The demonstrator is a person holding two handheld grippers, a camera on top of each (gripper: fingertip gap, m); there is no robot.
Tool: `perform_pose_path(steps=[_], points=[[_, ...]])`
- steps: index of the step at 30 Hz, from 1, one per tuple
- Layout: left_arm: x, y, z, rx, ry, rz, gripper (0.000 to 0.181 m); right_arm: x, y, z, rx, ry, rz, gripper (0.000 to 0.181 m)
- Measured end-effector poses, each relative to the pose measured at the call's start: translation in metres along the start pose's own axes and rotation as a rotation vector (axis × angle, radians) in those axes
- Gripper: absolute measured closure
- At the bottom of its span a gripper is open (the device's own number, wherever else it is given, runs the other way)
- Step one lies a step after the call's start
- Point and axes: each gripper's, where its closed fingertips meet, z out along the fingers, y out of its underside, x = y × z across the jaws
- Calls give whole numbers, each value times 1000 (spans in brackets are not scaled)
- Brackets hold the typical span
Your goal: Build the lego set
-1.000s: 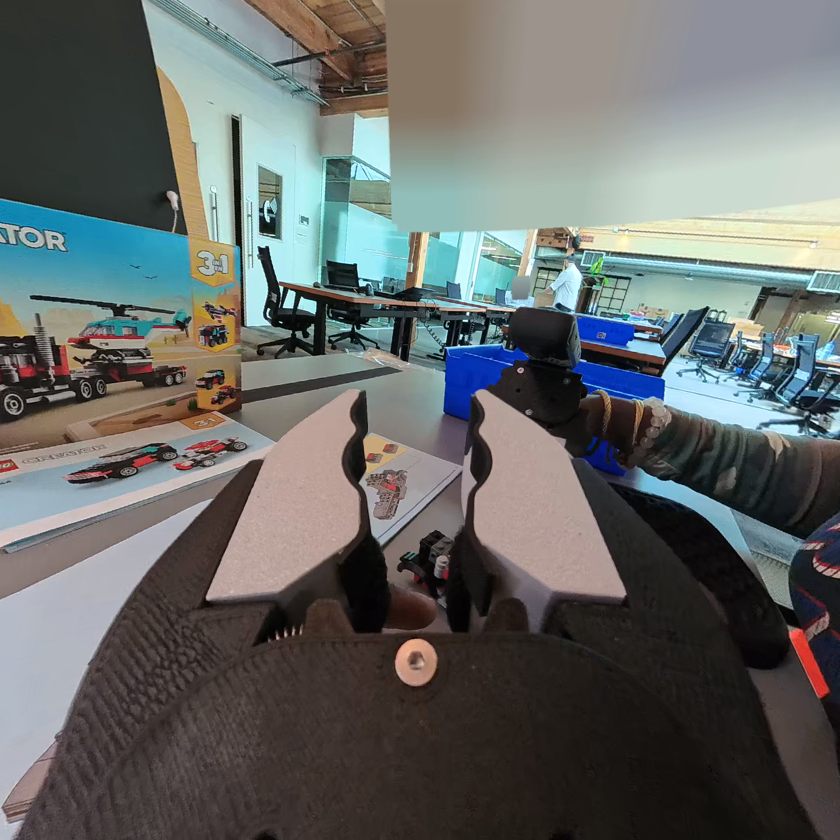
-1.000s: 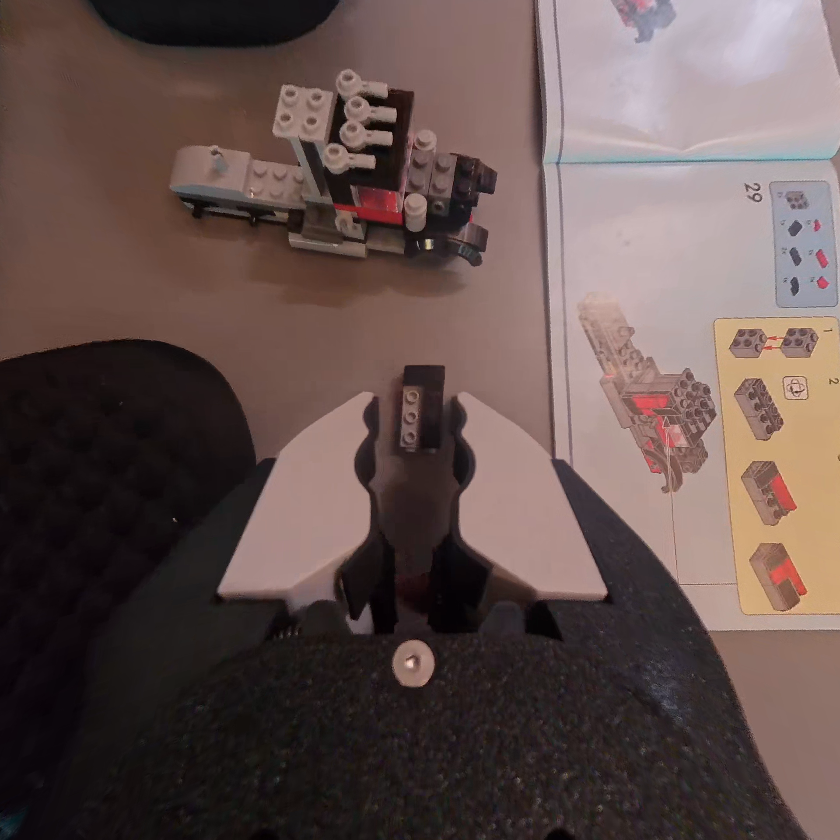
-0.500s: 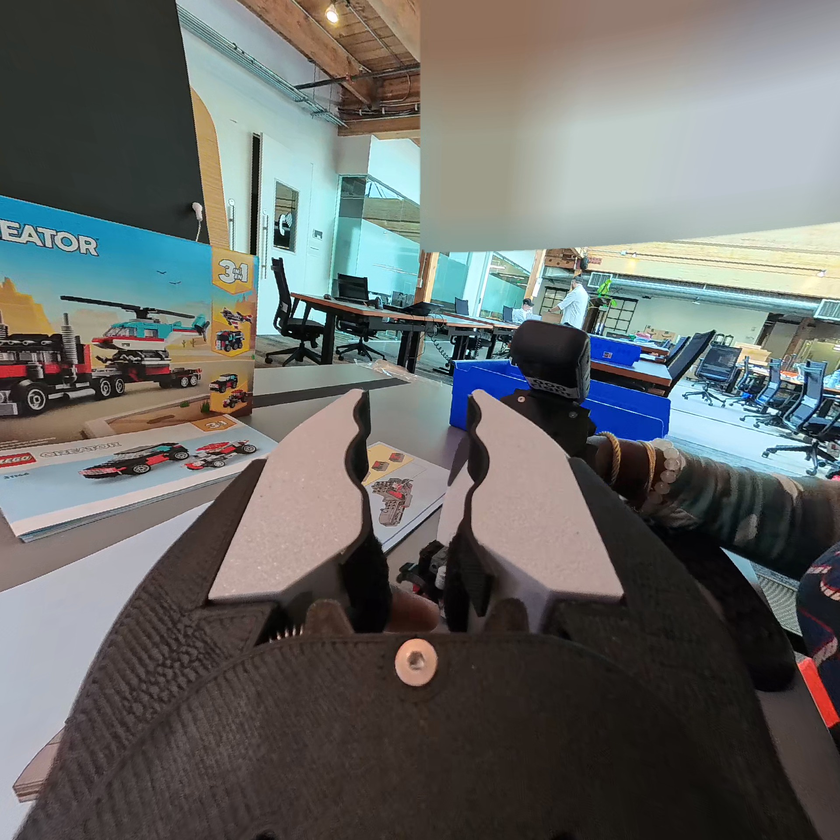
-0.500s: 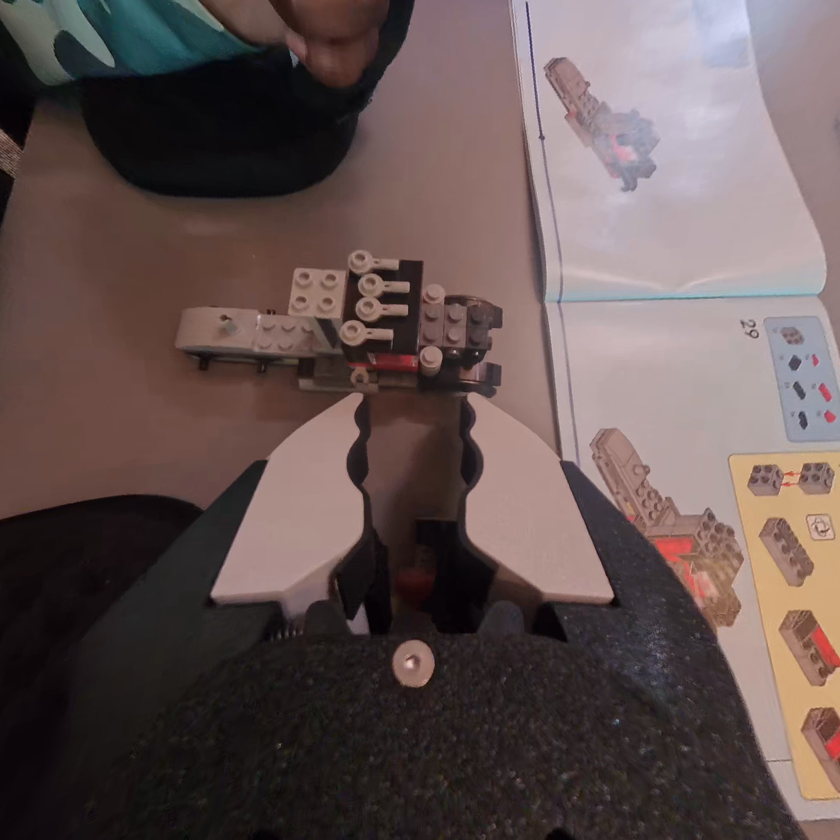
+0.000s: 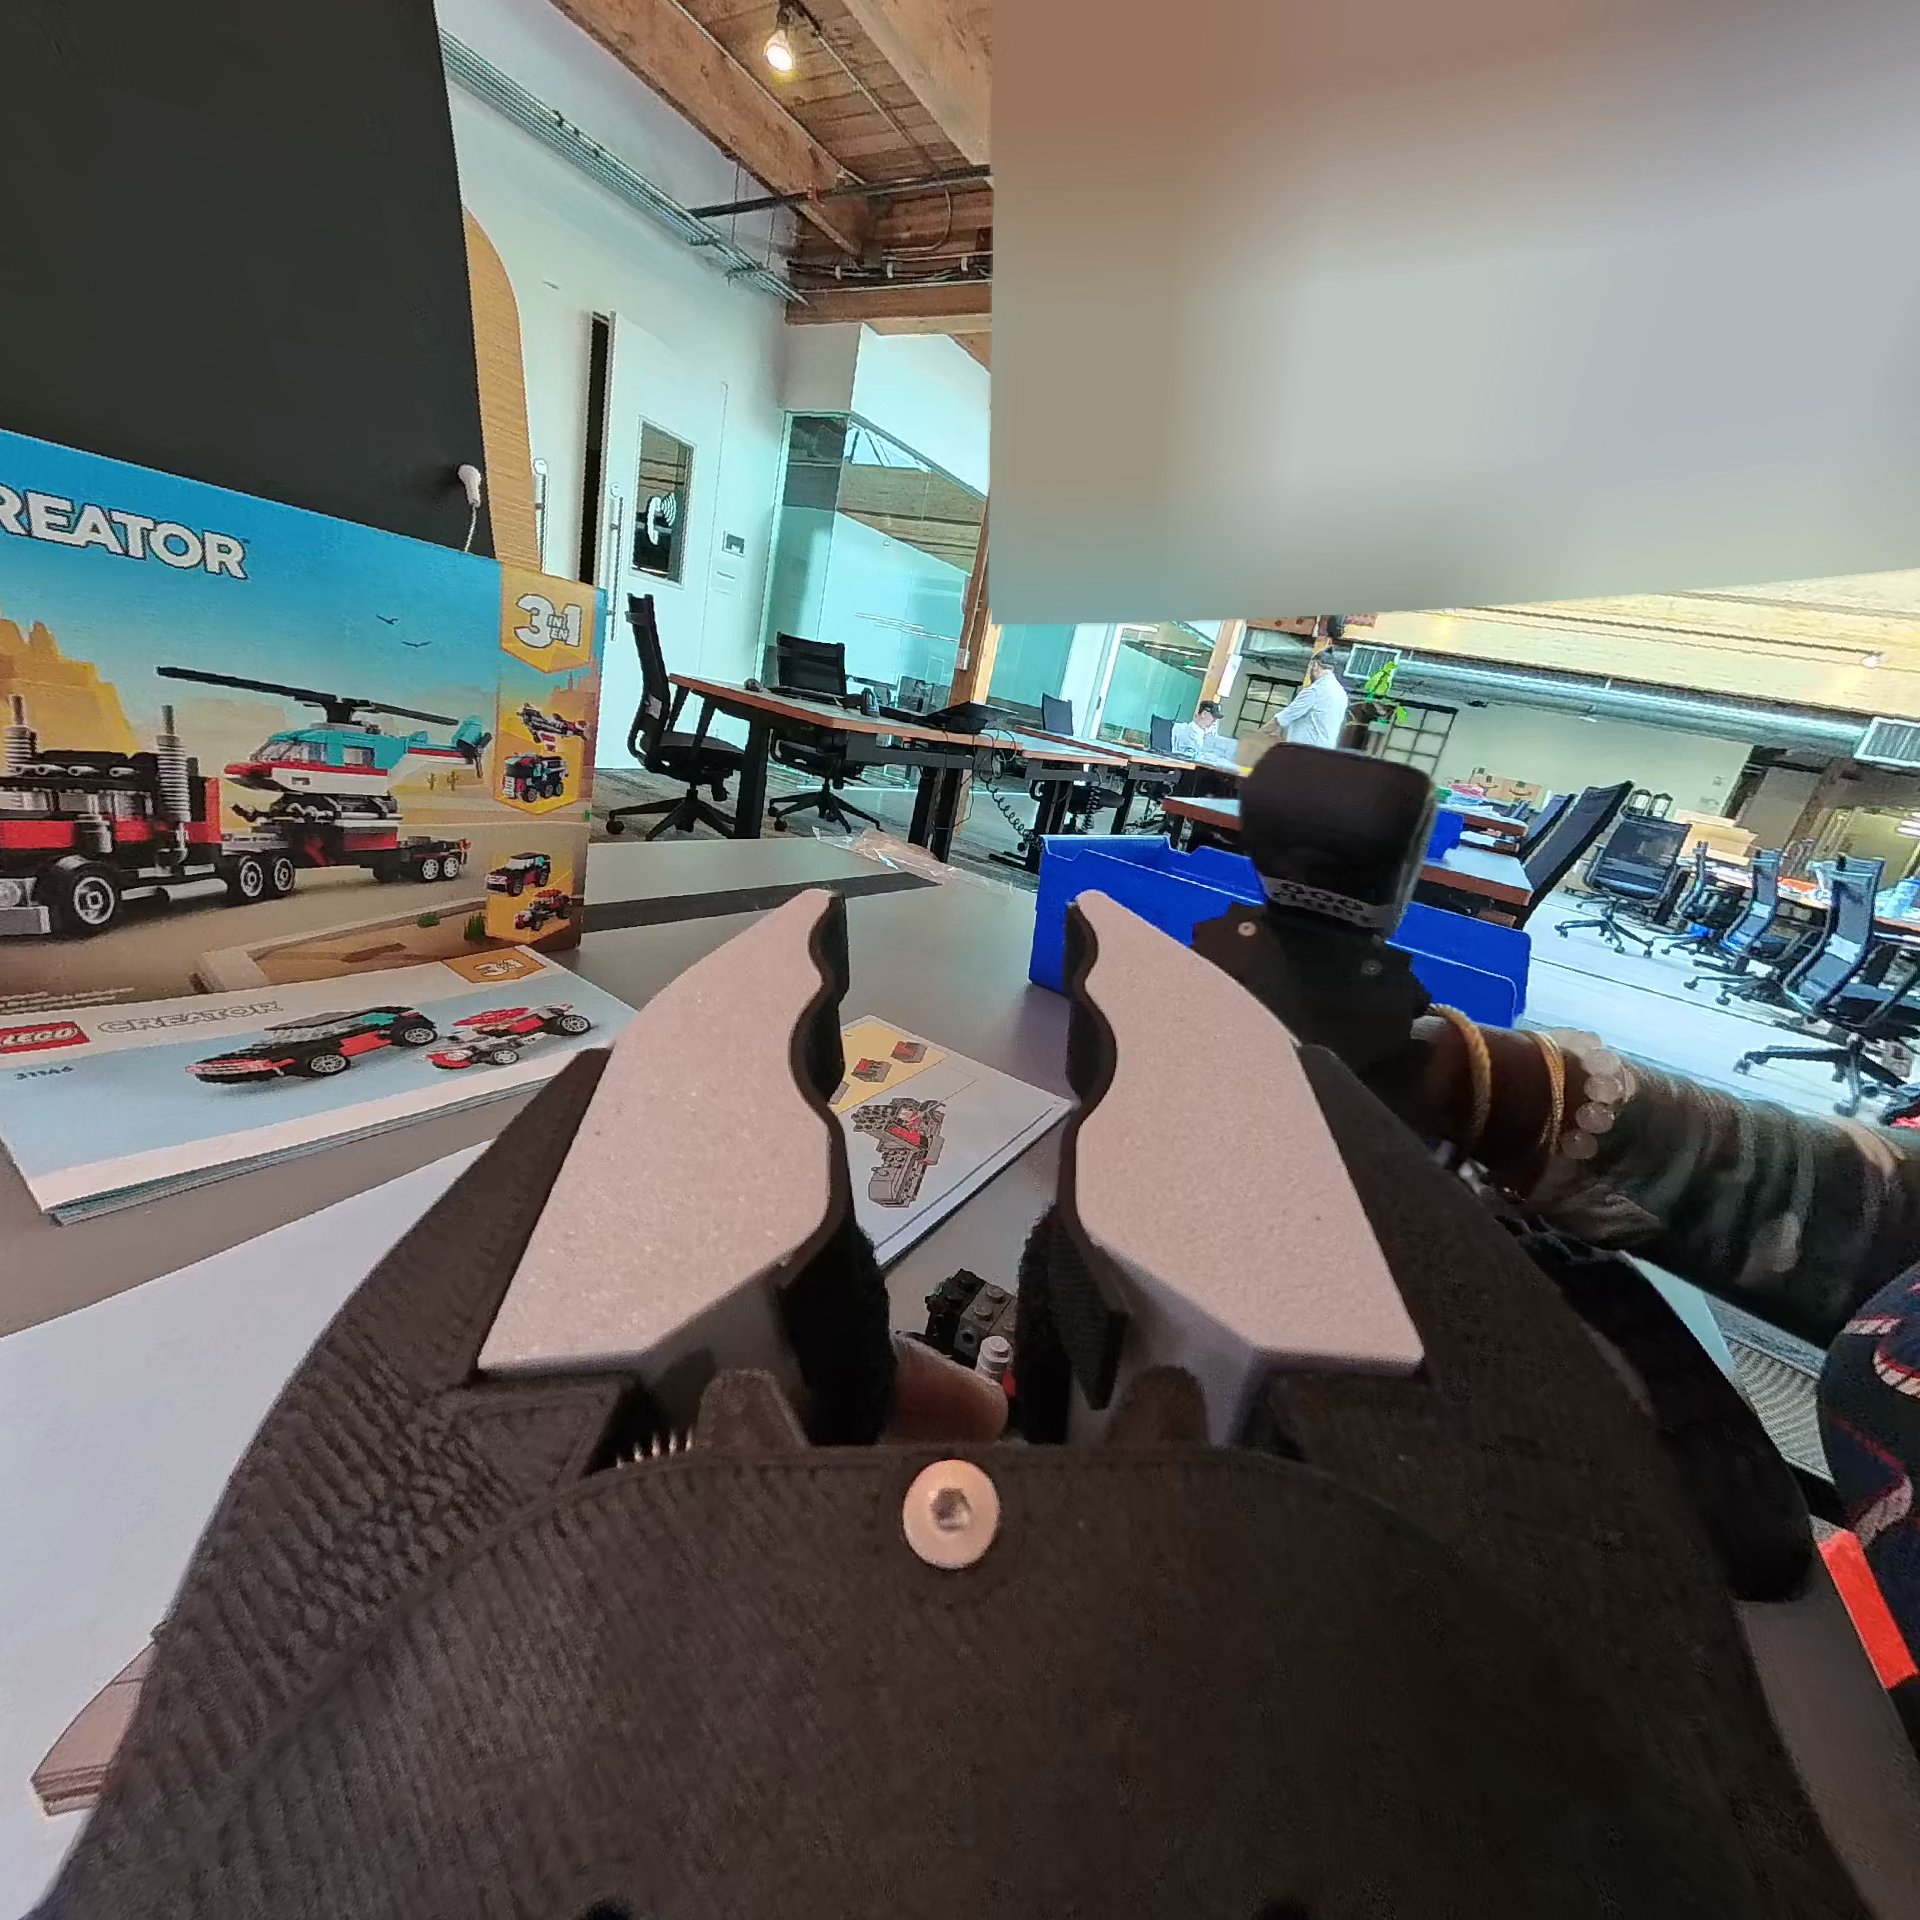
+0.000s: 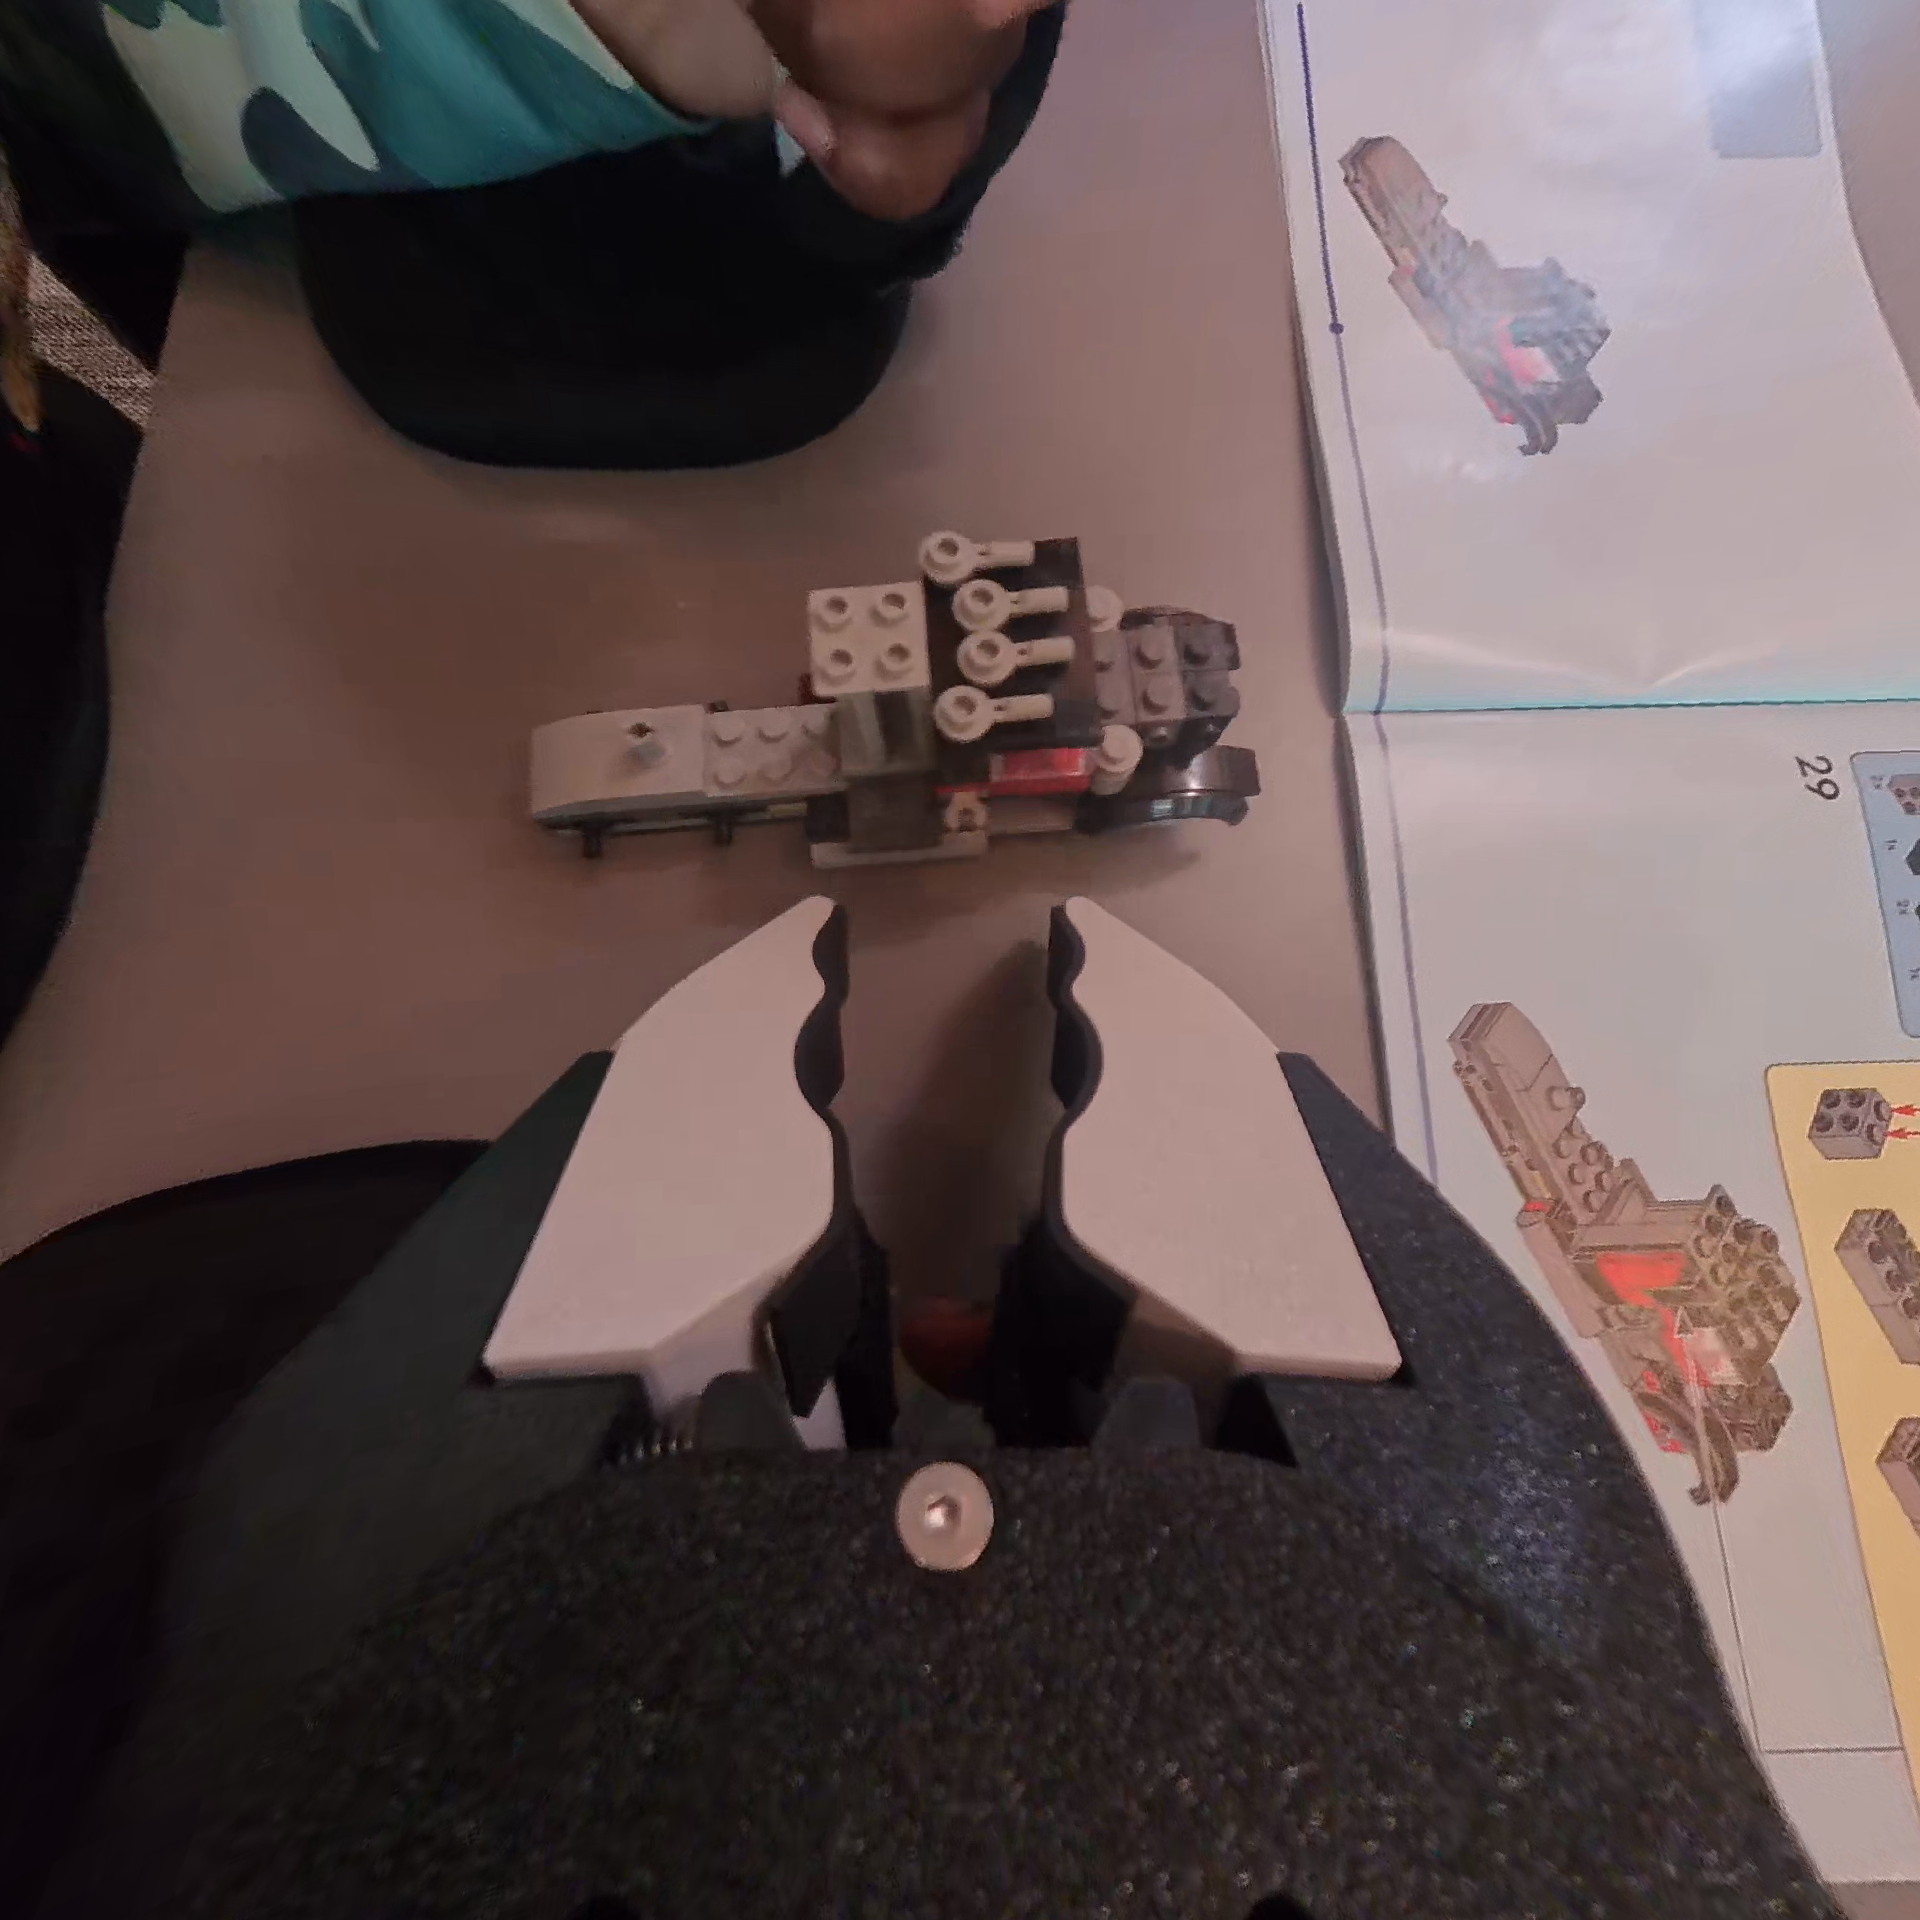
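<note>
The part-built grey, black and red lego truck lies on the grey table. My right gripper is open and empty, its tips just short of the model's near side. The black body of my left gripper, held by a hand, sits just beyond the model. In the left wrist view my left gripper is open and empty, and a bit of the model shows low between its fingers. The right gripper's black body stands ahead on the right.
An open instruction booklet lies right of the model and also shows in the left wrist view. The lego box stands at the left with a second booklet before it. A blue bin is behind.
The right gripper moved forward to the model; the small black and grey piece seen between its tips is out of view. The left gripper and hand came into the right view.
</note>
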Motion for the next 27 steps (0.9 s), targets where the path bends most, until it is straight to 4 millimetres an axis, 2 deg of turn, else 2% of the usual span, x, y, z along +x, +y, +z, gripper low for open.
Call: perform_pose_path(steps=[3, 6, 13, 27], points=[[0, 0, 1, 0, 3, -8, 142, -3, -1, 2, 3, 38, -28, 144], [1, 1, 1, -4, 7, -6, 142, 1, -5, 6, 24, 86, -30, 143], [1, 0, 1, 0, 7, -8, 142, -1, -9, 13, 29, 95, -5, 142], [2, -1, 0, 8, 10, -6, 142, 6, -11, 18, 3, 65, -16, 137]])
